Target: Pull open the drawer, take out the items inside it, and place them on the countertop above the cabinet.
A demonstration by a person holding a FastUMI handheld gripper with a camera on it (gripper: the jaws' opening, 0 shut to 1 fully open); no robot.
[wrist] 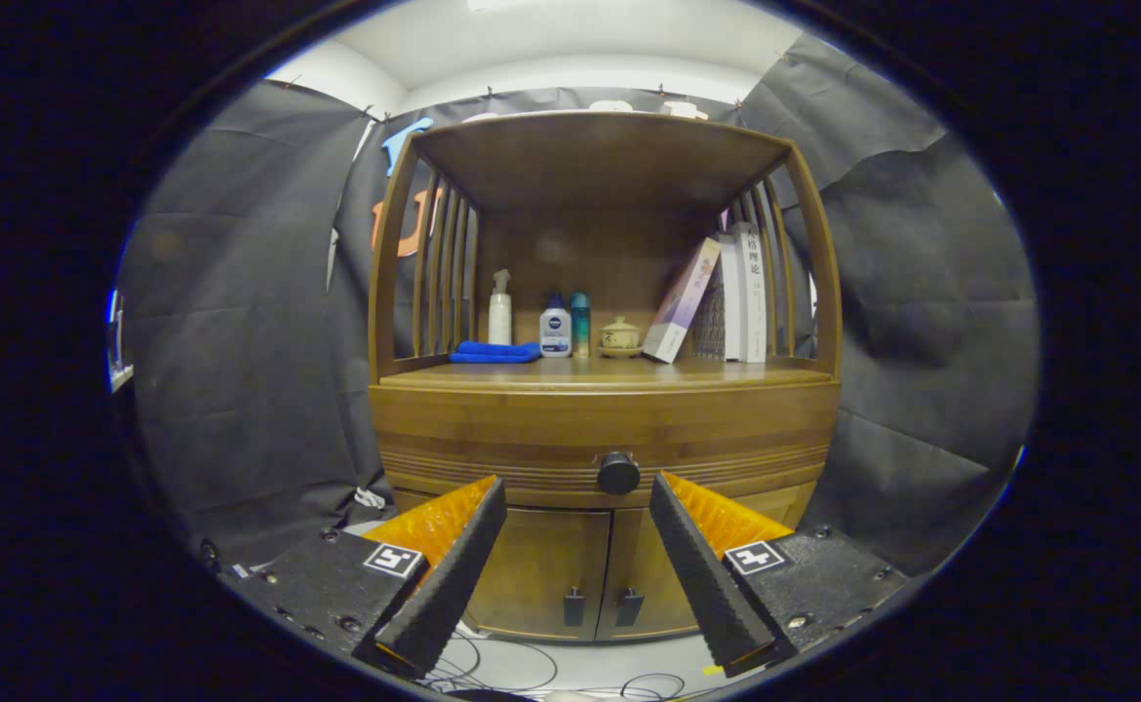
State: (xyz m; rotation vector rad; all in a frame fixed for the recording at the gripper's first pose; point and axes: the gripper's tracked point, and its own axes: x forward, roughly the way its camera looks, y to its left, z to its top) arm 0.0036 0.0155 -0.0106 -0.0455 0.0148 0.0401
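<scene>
A wooden cabinet stands straight ahead. Its drawer (531, 439) is closed, with a round black knob (618, 473) at the front centre. My gripper (578, 497) is open, and its two black-and-orange fingers (453, 565) are spread wide with nothing between them. The knob lies just beyond the fingertips, a little nearer the right one. Above the drawer is the countertop (590, 373), a wooden shelf surface under an arched top. What the drawer holds is hidden.
On the countertop lie a folded blue cloth (494, 352), a white spray bottle (499, 310), two small bottles (556, 330), a small lidded pot (620, 336) and leaning books (717, 297). Two lower doors (570, 575) sit below the drawer. Cables (522, 668) lie on the floor.
</scene>
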